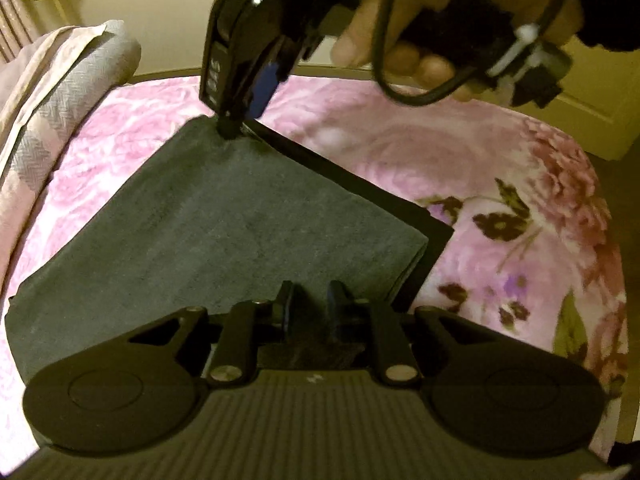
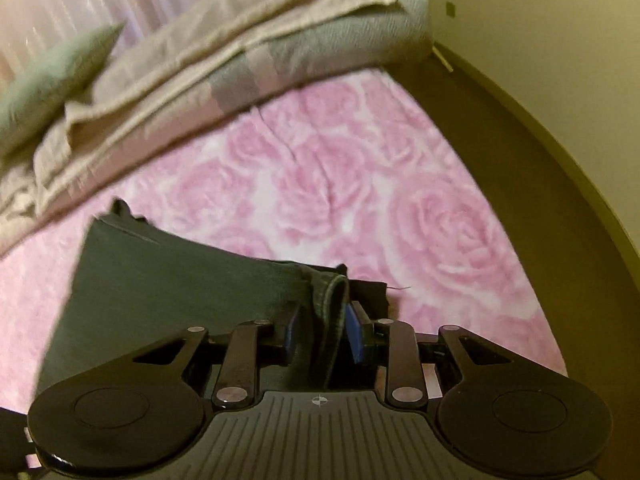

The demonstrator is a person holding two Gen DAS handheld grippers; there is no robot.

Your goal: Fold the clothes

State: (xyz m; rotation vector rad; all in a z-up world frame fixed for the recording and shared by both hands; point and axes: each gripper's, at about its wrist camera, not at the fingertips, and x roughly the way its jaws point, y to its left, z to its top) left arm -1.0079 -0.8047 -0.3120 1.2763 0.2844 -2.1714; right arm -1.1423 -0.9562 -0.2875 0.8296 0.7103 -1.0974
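Grey folded garment of soft, thick cloth (image 1: 224,216) lies flat on the pink rose-patterned bedspread (image 1: 400,140), and in the left wrist view it fills the middle of the picture, with a darker black layer (image 1: 420,236) showing under its right edge. The left gripper (image 1: 310,304) sits at the garment's near edge with its two black fingers drawn close together, only a narrow gap between them; grey cloth lies in that gap, but whether the pads press on it cannot be told. At the garment's far corner the right gripper (image 1: 232,128) comes down from above, its tips on the cloth, borne by a person's hand (image 1: 400,52) with a black cable looped beside it. A folded beige and grey blanket (image 1: 60,92) lies on the bedspread well to the left of the garment.

In the right wrist view the same garment (image 2: 160,292) spreads to the left of the right gripper (image 2: 320,332), on the bedspread (image 2: 360,184). A rolled hem at the garment's corner stands up between the gripper's blue-padded fingers (image 2: 356,336), which are partly closed and clamp it from both sides. A scrap of the black layer (image 2: 368,292) pokes out just beyond the hem. Beyond the garment lies the folded blanket (image 2: 240,52), with a pale green pillow (image 2: 48,84) beside it.
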